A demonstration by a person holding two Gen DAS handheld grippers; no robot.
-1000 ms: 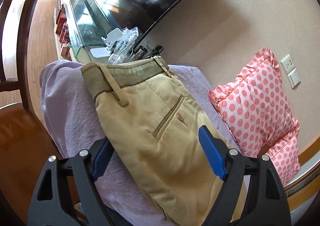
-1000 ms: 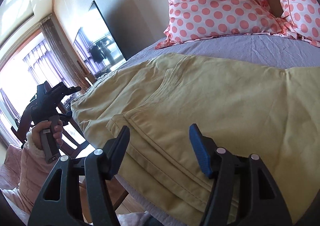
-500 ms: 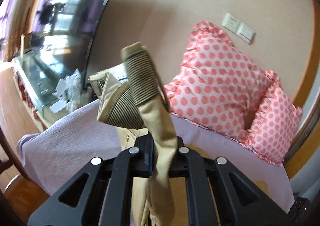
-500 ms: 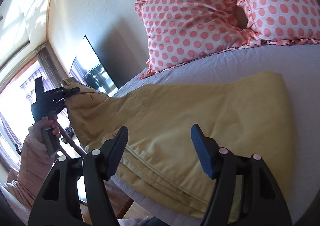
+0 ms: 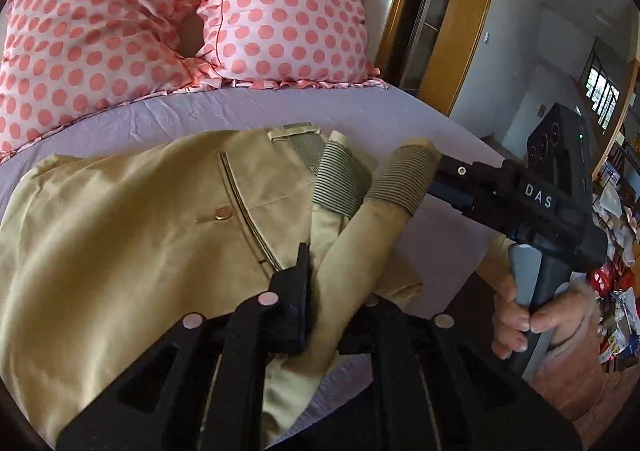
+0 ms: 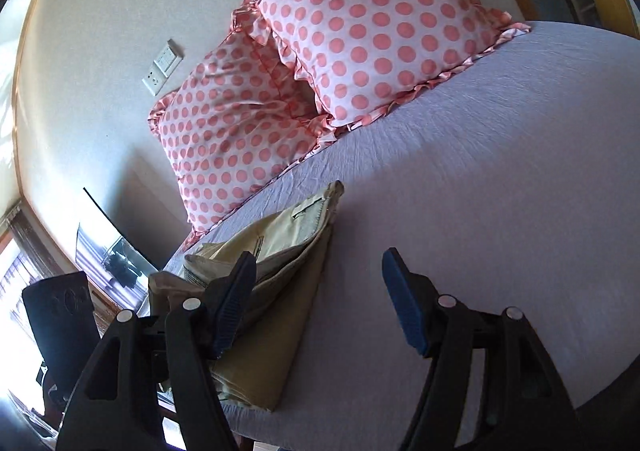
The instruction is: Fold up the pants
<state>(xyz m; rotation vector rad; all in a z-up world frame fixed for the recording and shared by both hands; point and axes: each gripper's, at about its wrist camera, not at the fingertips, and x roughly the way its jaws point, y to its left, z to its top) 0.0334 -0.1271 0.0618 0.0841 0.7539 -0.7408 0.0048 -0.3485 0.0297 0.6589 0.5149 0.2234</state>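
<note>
Khaki pants [image 5: 120, 235] lie folded on a lilac bed sheet [image 5: 280, 111]. My left gripper [image 5: 332, 303] is shut on a fold of the pants near the ribbed waistband [image 5: 340, 183] and holds it over the lower layer. My right gripper [image 6: 320, 291] is open. In the left wrist view it [image 5: 440, 171] sits at the waistband end, beside the cloth. In the right wrist view the folded pants [image 6: 272, 291] lie by its left finger [image 6: 236, 299], with bare sheet between the fingers.
Two pink polka-dot pillows [image 5: 276, 11] [image 6: 240, 123] lean on the wall at the head of the bed. A wooden door frame [image 5: 452, 31] stands to the right. A TV [image 6: 108, 247] and a black chair [image 6: 60, 323] are left of the bed edge.
My left gripper closed on the waistband, lifted it and carried it over toward the other end, folding the pants. My right gripper stayed open and moved to the waistband end.
</note>
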